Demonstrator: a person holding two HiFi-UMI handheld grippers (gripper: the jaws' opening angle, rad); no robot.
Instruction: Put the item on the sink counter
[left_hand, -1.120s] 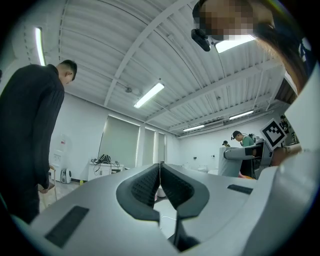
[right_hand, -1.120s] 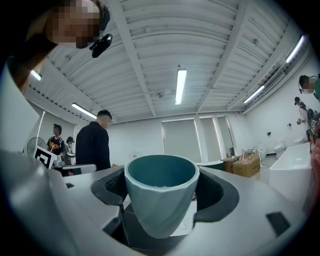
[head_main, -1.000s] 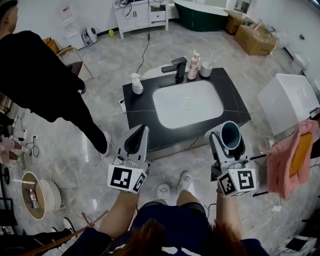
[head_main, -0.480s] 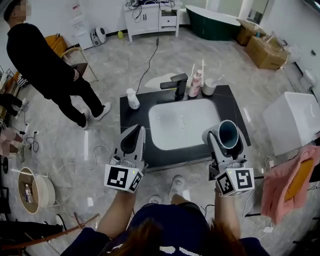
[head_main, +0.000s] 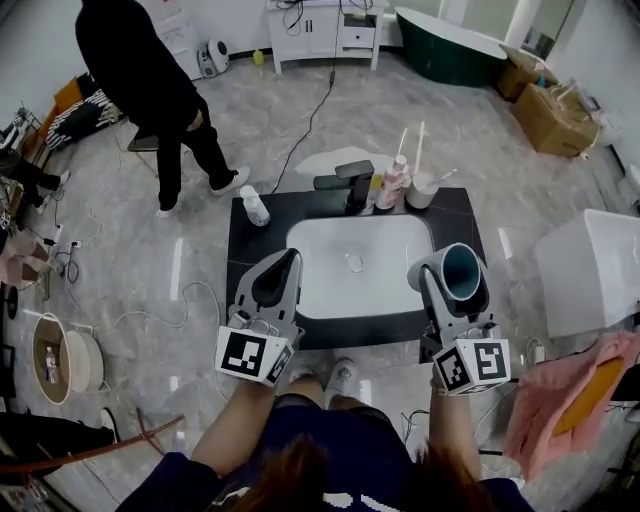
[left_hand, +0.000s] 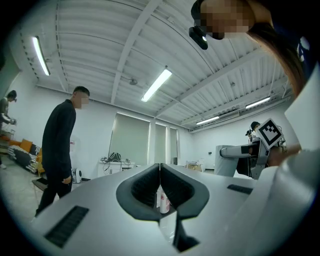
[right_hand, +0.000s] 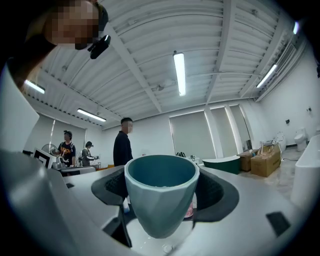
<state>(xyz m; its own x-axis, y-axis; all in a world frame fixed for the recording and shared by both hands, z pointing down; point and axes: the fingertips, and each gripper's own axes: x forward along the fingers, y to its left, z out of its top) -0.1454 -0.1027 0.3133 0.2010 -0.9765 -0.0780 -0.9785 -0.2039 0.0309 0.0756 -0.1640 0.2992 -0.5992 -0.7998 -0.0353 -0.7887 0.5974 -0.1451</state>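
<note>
A teal cup stands upright between the jaws of my right gripper, which is shut on it, over the front right part of the black sink counter. In the right gripper view the teal cup fills the gap between the dark pads. My left gripper is shut with nothing in it and hovers over the counter's front left, beside the white basin. In the left gripper view the left gripper shows its tips pressed together.
At the counter's back stand a black faucet, a pink bottle and a white cup with a toothbrush; a soap bottle is at the back left. A person in black stands far left. A white box and a pink towel are at the right.
The sink counter has come closer under both grippers, which now hang over its front edge. The person in black has walked off toward the far left. The cup stays gripped.
</note>
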